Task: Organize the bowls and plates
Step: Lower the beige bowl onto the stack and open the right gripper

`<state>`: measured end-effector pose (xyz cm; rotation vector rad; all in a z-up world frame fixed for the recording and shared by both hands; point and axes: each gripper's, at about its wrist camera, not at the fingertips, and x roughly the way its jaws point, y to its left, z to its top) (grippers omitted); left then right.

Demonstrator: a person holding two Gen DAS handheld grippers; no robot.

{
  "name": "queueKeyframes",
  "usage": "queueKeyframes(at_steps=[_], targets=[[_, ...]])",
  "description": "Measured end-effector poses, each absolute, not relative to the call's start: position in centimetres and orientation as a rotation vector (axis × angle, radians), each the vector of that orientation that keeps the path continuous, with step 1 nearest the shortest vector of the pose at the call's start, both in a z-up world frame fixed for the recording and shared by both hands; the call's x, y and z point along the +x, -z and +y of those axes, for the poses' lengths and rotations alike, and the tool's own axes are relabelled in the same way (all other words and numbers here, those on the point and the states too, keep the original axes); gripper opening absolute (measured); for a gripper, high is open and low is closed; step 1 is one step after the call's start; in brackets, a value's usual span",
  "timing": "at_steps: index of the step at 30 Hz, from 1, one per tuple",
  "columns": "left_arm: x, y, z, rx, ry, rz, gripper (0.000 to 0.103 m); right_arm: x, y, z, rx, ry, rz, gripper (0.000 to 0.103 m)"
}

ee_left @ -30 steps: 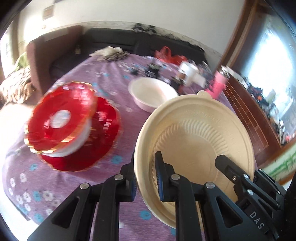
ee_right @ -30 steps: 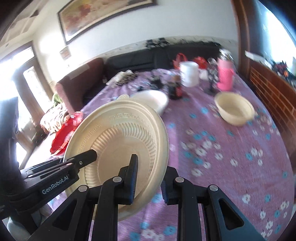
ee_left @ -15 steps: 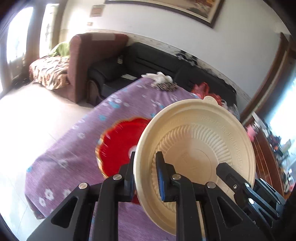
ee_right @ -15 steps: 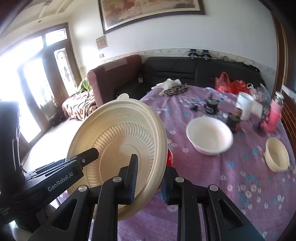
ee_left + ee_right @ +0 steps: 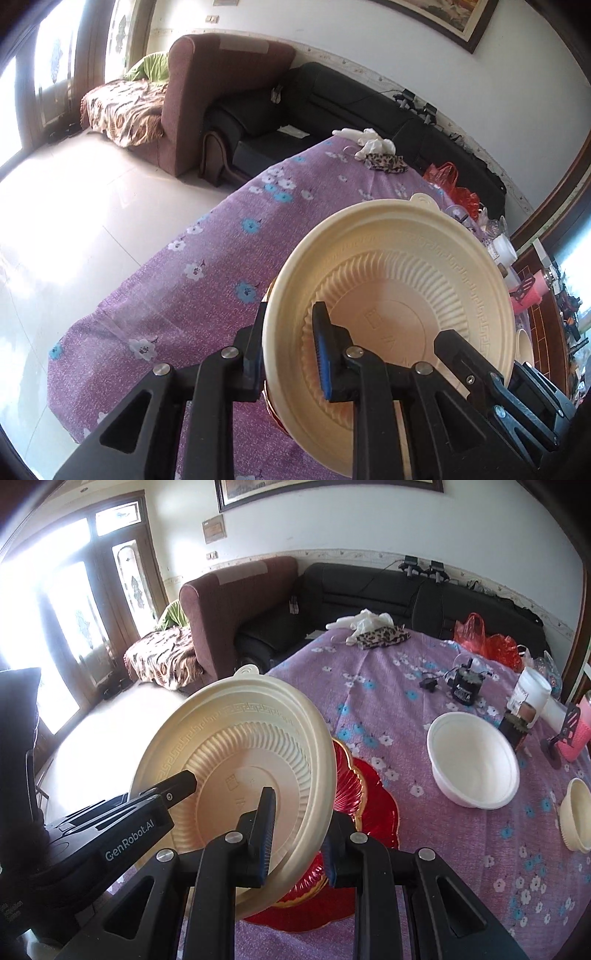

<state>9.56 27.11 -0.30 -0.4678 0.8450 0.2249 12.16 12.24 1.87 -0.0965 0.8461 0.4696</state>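
Cream plate held in air on both sides: left gripper fingers clamped on one rim edge, right gripper fingers clamped on opposite edge. Plate tilted, directly above red plates lying on bench. White bowl and small cream bowl sit beyond red plates, apart from them. Step in hand, by judgement: carrying plate to stack. Next move calls for levelling plate, lowering it centred onto red plates, then opening both grips together.
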Motion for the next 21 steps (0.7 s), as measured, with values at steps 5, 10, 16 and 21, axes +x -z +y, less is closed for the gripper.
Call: queueKeyframes(at_steps=[5, 10, 16, 21], targets=[[9.9, 0.9, 27.2, -0.451, -0.242, 0.844, 0.02, 13.0, -0.9, 12.6, -0.093, -0.473, 0.862, 0.025], [9.8, 1.0, 26.9, -0.442, -0.233, 0.845, 0.043, 13.3, -0.7, 12.7, -0.075, -0.486, 0.86, 0.026], [9.5, 0.4, 26.4, -0.421, -0.232, 0.83, 0.048, 13.1, -1.1, 12.0, -0.058, -0.474, 0.832, 0.039], [8.5, -0.9, 25.6, -0.38, -0.257, 0.783, 0.057, 12.0, -2.6, 10.6, -0.038, -0.466, 0.762, 0.048]])
